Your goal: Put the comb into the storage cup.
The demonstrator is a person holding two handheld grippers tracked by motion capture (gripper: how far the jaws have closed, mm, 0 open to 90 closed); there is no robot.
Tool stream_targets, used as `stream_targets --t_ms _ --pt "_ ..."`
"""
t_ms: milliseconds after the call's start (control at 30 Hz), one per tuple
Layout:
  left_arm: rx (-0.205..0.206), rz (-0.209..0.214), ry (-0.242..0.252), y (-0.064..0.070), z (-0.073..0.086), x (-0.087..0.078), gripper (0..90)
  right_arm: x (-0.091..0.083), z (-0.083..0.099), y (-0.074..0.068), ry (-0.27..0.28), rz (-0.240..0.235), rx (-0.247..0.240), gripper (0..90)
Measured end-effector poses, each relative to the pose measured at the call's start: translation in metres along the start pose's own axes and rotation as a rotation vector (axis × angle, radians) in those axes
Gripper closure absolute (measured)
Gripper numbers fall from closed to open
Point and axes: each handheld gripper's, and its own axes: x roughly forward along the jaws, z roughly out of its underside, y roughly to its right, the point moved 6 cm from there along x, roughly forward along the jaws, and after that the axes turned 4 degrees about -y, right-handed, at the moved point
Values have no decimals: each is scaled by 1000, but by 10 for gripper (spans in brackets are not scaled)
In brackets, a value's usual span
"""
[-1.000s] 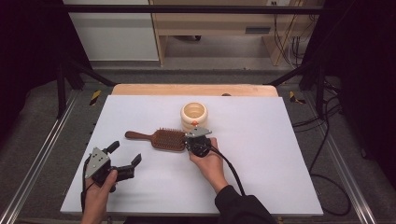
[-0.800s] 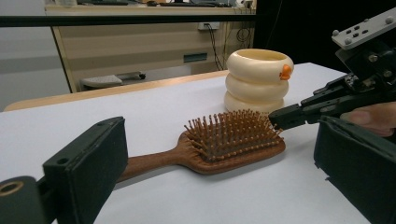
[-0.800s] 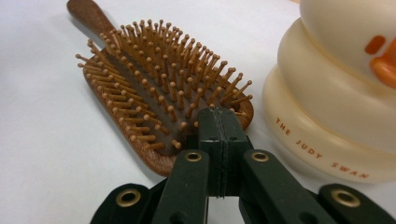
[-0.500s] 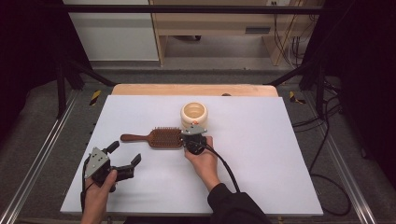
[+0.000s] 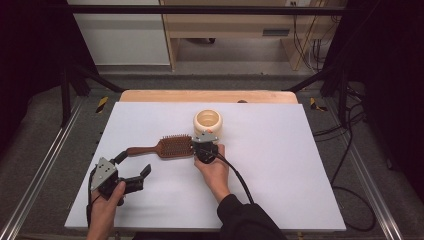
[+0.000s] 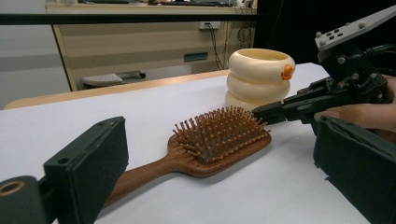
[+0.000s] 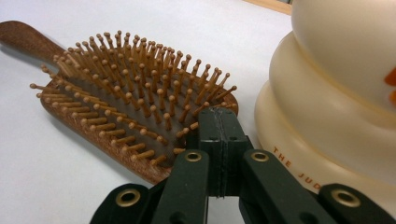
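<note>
On the white worktop (image 5: 280,170), a brown wooden paddle hairbrush (image 5: 167,147) lies bristles-up beside a cream ribbed ceramic pot (image 5: 207,122). The right hand-held gripper (image 7: 219,126), jaws pressed together, touches the brush head's end. The left hand-held gripper (image 5: 134,168) rests jaws apart near the handle.

Open tabletop (image 5: 280,175) all around — hairbrush (image 5: 172,147) and cream ringed pot (image 5: 208,122) close together mid-table.

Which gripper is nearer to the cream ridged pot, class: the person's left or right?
Right. The right gripper has its shut jaws at the wooden hairbrush head, just beside the cream ridged pot. The left gripper sits open near the table's front left, beyond the brush handle.
</note>
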Motion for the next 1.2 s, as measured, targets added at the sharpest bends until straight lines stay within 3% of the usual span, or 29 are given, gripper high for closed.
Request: stream_targets --t_ms 1200 --pt "-10 0 -5 0 1 2 33 18 -13 2 -18 42 8 900"
